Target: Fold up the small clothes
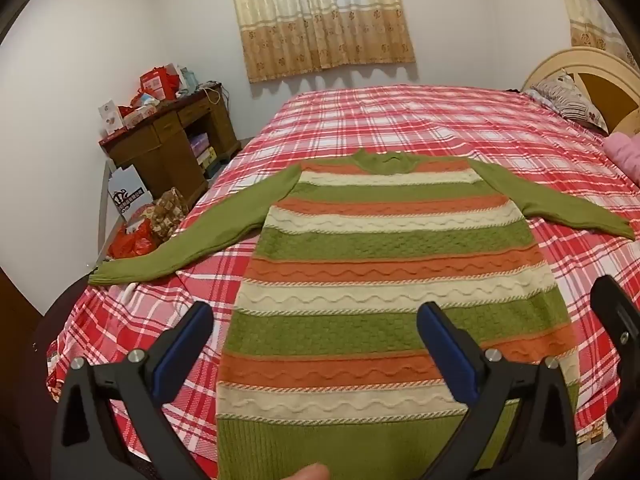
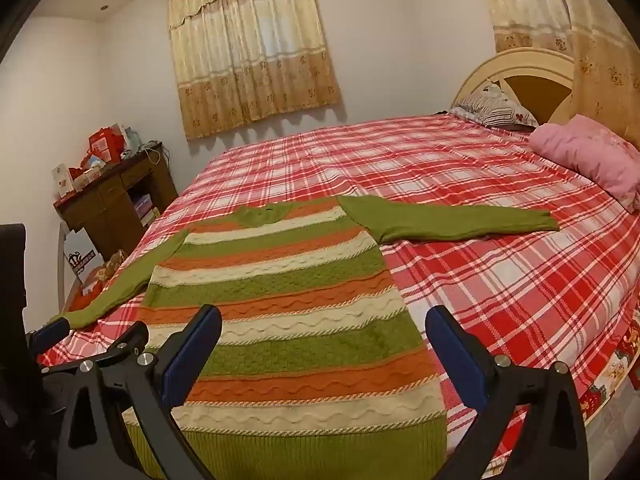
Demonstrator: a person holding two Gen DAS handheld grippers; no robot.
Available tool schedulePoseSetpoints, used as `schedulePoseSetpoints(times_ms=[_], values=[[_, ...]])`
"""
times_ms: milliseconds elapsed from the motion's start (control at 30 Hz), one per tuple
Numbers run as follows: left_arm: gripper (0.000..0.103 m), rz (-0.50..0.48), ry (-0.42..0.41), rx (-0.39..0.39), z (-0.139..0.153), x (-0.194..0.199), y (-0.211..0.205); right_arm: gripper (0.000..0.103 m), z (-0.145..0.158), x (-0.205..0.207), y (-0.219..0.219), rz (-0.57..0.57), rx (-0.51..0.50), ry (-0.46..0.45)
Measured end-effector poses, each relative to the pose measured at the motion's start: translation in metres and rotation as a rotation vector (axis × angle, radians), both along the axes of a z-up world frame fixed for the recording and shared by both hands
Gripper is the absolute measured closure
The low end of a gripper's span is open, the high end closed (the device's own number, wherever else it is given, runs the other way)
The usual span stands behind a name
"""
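A knit sweater [image 1: 384,264] with green, orange and cream stripes lies flat on the bed, hem toward me, both green sleeves spread out sideways. It also shows in the right wrist view [image 2: 288,292]. My left gripper [image 1: 316,320] is open and empty, hovering above the lower left part of the sweater. My right gripper [image 2: 324,324] is open and empty, above the lower right part near the hem. The right gripper's finger shows at the right edge of the left wrist view [image 1: 616,312]; the left gripper's finger shows at the left of the right wrist view [image 2: 52,330].
The bed has a red and white plaid sheet [image 2: 500,280]. A pink bundle [image 2: 592,156] and a striped pillow [image 2: 492,112] lie by the headboard. A cluttered wooden desk [image 1: 176,136] and bags [image 1: 148,224] stand left of the bed.
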State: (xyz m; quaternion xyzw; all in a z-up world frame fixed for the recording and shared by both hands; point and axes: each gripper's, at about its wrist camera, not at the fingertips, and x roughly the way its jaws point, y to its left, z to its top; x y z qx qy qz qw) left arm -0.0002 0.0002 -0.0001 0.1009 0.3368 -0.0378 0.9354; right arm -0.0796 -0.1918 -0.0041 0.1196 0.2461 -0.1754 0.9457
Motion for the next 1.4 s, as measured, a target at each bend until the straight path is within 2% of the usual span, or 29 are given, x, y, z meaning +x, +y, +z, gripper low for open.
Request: schedulePoseSetpoints(times_ms=[233, 400, 1400], values=[[0.001, -0.04, 0.051, -0.06, -0.007, -0.001, 0.001, 0.001, 0.001, 0.0, 0.0, -0.001, 0.01, 0.005], [0.001, -0.038, 0.019, -0.022, -0.006, -0.004, -0.004, 0.001, -0.003, 0.0, 0.001, -0.001, 0.013, 0.008], [0.001, -0.039, 0.02, -0.033, -0.008, -0.005, -0.001, 0.001, -0.012, 0.01, -0.005, 0.0, 0.028, 0.056]])
